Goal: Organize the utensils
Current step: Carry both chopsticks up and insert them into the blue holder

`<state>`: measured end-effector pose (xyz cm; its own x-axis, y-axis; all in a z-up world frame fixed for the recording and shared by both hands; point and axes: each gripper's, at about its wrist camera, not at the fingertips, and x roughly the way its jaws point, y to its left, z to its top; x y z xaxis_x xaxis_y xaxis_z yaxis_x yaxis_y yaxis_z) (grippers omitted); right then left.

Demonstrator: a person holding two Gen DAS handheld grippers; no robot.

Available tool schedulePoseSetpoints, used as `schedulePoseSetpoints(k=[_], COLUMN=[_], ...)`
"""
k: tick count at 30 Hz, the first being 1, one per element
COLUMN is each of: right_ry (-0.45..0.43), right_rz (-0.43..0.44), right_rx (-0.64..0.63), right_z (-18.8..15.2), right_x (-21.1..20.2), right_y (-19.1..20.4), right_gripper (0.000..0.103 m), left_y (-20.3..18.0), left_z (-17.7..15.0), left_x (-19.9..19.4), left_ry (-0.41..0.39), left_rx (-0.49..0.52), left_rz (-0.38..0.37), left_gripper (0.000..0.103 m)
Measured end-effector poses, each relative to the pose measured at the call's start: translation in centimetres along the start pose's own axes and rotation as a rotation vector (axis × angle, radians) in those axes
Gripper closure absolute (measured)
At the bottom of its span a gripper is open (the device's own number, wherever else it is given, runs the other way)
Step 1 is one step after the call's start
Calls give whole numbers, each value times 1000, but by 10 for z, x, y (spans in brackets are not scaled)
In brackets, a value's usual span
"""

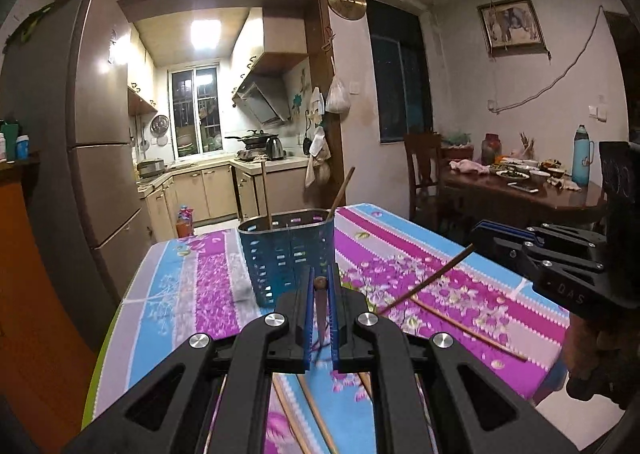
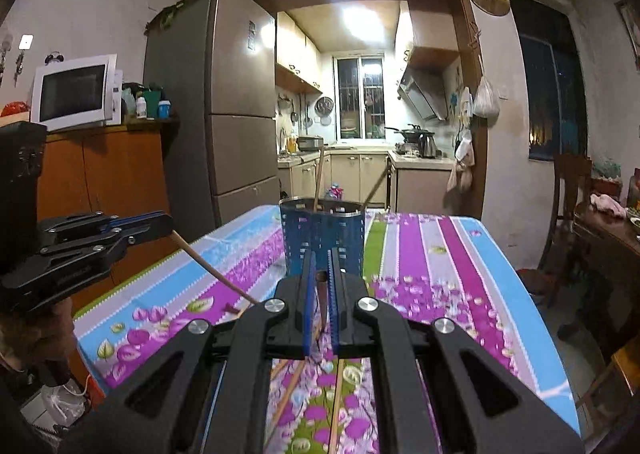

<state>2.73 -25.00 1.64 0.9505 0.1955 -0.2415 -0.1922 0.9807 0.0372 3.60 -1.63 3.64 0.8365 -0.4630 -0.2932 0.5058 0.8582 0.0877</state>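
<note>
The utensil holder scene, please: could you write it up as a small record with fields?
holder: blue perforated utensil holder, upright on the table
in holder: two chopsticks, leaning out over the rim
left claw: shut on one chopstick, lifted off the table
right claw: shut on one chopstick, lifted off the table
still on table: several loose chopsticks
surface: floral striped tablecloth
</note>
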Motion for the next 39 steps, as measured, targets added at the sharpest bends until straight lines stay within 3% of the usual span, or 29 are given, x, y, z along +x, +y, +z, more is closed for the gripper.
schedulePoseSetpoints(k=[8, 32, 39], right_ry=[-38, -94, -163], right_rz=[28, 75, 83], right_rx=[5, -6, -25], right_z=[26, 61, 103], right_x=[8, -2, 10], right_y=[-7, 3, 0], right_gripper=[98, 98, 98], left_y=[11, 16, 31], left_z=[24, 54, 94], left_x=[15, 0, 3], left_ry=[-1, -64, -153], left_rx=[-41, -51, -51], left_rz=[-53, -82, -57], left_gripper=[95, 95, 95])
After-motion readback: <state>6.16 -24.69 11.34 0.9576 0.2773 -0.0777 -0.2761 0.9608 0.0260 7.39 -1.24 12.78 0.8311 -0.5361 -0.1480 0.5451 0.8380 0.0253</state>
